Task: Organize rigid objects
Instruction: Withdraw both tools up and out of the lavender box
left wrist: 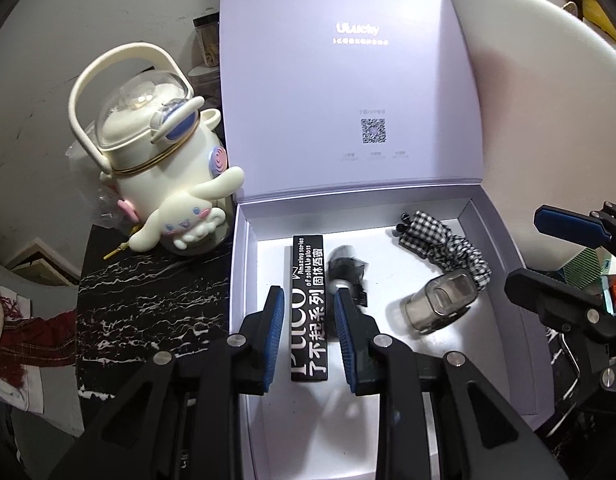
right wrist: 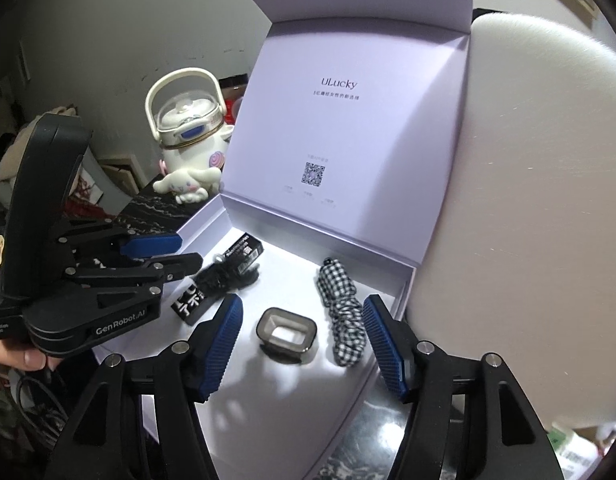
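Note:
An open lilac gift box [left wrist: 244, 264] holds a long black lip-gloss carton [left wrist: 308, 312], a black fuzzy item [left wrist: 344, 268], a smoky clear container [left wrist: 440, 300] and a black-and-white gingham cloth tie [left wrist: 440, 244]. My left gripper [left wrist: 308, 291] hovers over the carton, which lies on the box floor. Its jaws are narrow, a sliver of floor shows on either side of the carton, and it grips nothing. In the right wrist view my right gripper [right wrist: 302, 299] stands open and empty above the clear container [right wrist: 286, 332], with the gingham tie [right wrist: 340, 312] by its right finger.
A white cartoon-dog kettle bottle [left wrist: 156, 152] stands left of the box on a black marble tabletop [left wrist: 148, 300]. The box lid [right wrist: 348, 120] stands upright behind. A large white rounded surface [right wrist: 528, 200] fills the right side. A person's thumb [right wrist: 32, 360] holds the left gripper [right wrist: 190, 251].

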Motion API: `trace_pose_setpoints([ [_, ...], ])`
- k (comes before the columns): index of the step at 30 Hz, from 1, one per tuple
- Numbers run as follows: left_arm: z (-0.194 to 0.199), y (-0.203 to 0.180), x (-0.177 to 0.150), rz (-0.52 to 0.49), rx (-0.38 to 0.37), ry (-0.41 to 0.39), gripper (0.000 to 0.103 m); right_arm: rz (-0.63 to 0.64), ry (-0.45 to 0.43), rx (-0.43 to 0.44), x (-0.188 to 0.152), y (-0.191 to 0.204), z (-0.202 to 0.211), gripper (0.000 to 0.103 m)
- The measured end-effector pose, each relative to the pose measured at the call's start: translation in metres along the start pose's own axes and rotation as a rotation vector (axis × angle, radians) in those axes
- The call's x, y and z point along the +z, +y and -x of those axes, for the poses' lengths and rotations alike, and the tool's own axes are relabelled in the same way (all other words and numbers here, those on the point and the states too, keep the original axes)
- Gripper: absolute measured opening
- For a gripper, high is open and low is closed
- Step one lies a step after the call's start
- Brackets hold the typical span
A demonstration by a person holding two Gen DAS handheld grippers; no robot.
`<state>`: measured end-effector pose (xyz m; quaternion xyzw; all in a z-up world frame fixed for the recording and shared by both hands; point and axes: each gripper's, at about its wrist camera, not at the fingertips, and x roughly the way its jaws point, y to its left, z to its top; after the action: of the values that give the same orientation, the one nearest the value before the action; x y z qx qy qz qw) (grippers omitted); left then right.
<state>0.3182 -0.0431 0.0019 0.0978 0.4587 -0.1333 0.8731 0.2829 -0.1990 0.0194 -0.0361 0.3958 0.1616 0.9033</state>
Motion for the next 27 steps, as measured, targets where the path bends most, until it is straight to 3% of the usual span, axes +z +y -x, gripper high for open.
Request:
trace_pose_setpoints([
  [10, 0.044, -0.014, -0.005, 0.001, 0.01, -0.054, 0.026, -0.004, -0.041, -0.018, -0.007, 0.005, 0.031, 0.063],
  [12, 0.049, -0.016, -0.003, 0.0, 0.012, -0.065, 0.03, -0.004, -0.05, -0.02, -0.008, 0.007, 0.037, 0.064],
  [13, 0.051, -0.017, -0.003, 0.001, 0.012, -0.071, 0.046, -0.004, -0.054, -0.02, -0.009, 0.007, 0.039, 0.064],
  [14, 0.056, -0.019, -0.004, 0.003, 0.01, -0.08, 0.07, -0.003, -0.058, -0.02, -0.009, 0.008, 0.041, 0.064],
  [16, 0.063, -0.016, -0.007, 0.01, 0.005, -0.12, 0.086, -0.003, -0.065, -0.02, -0.011, 0.009, 0.046, 0.065],
  [27, 0.1, -0.022, -0.025, -0.019, 0.018, -0.164, 0.087, -0.004, -0.102, -0.031, -0.026, 0.015, 0.08, 0.069],
])
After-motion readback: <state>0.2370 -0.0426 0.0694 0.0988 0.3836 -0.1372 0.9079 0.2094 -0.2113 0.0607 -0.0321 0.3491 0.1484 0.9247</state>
